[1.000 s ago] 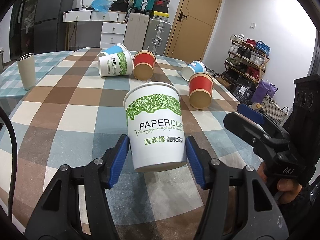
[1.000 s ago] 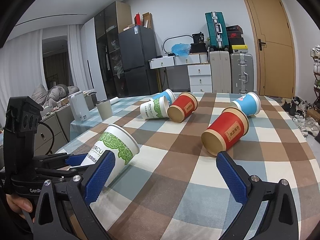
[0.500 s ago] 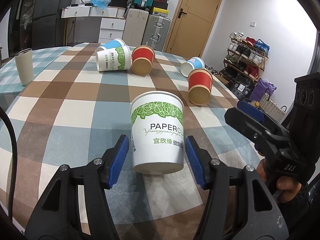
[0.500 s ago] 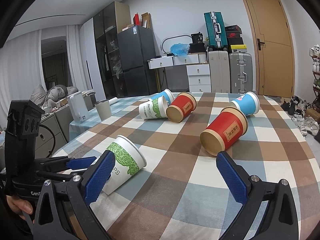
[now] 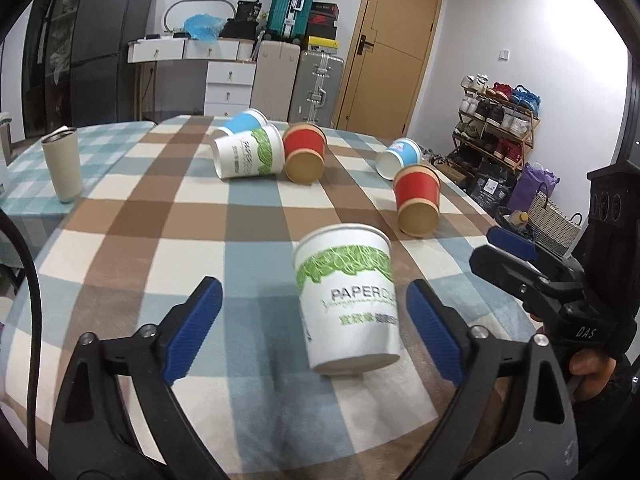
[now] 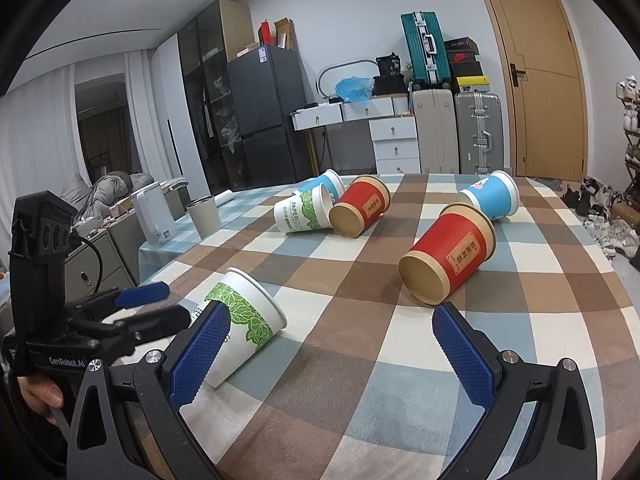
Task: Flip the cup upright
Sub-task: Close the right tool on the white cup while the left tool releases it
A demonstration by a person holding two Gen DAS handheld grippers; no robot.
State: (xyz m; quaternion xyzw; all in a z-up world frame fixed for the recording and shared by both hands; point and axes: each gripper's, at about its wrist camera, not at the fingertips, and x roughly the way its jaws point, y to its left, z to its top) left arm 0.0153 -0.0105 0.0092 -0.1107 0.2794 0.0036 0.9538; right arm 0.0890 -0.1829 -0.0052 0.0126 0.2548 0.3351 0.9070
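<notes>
A white paper cup with green leaf print (image 5: 348,300) stands mouth up on the checked tablecloth (image 5: 132,240), leaning slightly. It also shows in the right wrist view (image 6: 240,320), partly behind the right gripper's left finger. My left gripper (image 5: 314,328) is open, its blue pads apart on either side of the cup and not touching it. My right gripper (image 6: 328,354) is open and empty, low over the table's near right part; it shows in the left wrist view (image 5: 516,256).
Several cups lie on their sides further back: a red one (image 6: 448,260), a blue one (image 6: 490,200), another red one (image 6: 360,210), a white-green one (image 6: 304,214). A beige tumbler (image 5: 63,164) stands at the left edge.
My left gripper has opened and let go of the white-green cup, which now stands free on the table. The gripper has shifted left of it. The right gripper has barely moved.
</notes>
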